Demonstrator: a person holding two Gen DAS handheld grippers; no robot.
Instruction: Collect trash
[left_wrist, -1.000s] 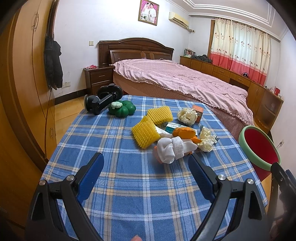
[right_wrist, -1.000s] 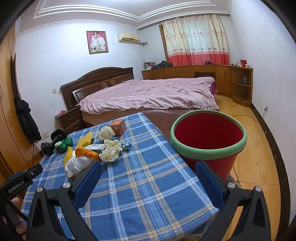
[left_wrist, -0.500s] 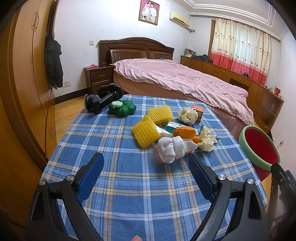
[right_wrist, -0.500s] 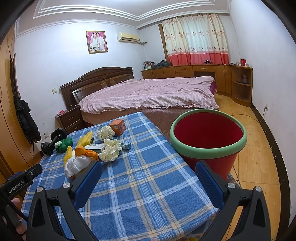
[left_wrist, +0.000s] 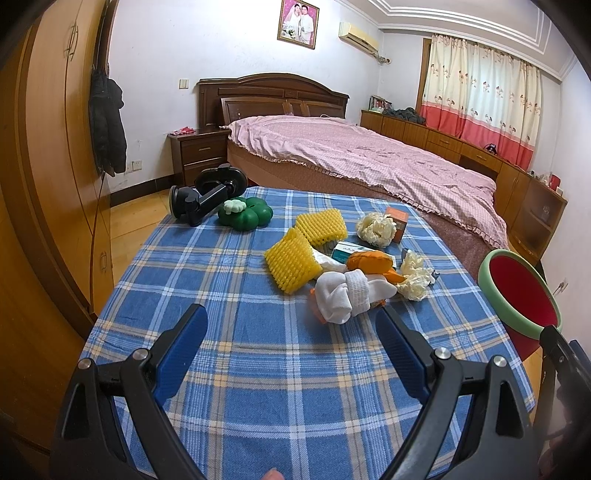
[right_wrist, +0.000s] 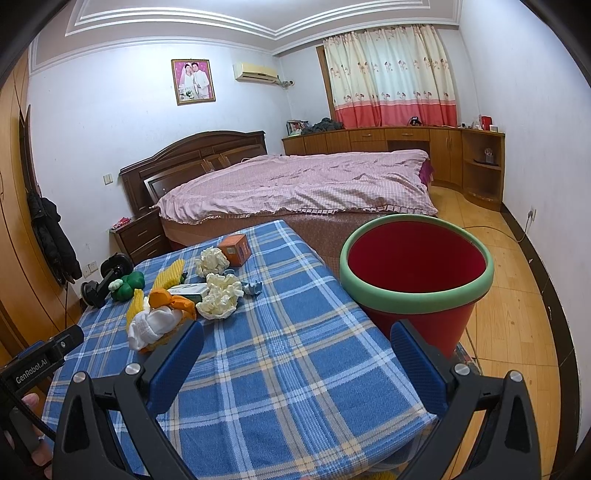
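Ahead, trash pile (left_wrist: 354, 266) beyond spread left gripper (left_wrist: 291, 325), right gripper (right_wrist: 295, 343) spread, empty, red bin (right_wrist: 417, 273) near.

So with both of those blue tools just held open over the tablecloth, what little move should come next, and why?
Probably ease the right tool forward to the nearest crumpled paper wad. Both tools are open and empty, the left tool too, the litter sits in a pile mid-table, and the red bin beside the table looks empty, on the right tool's side.
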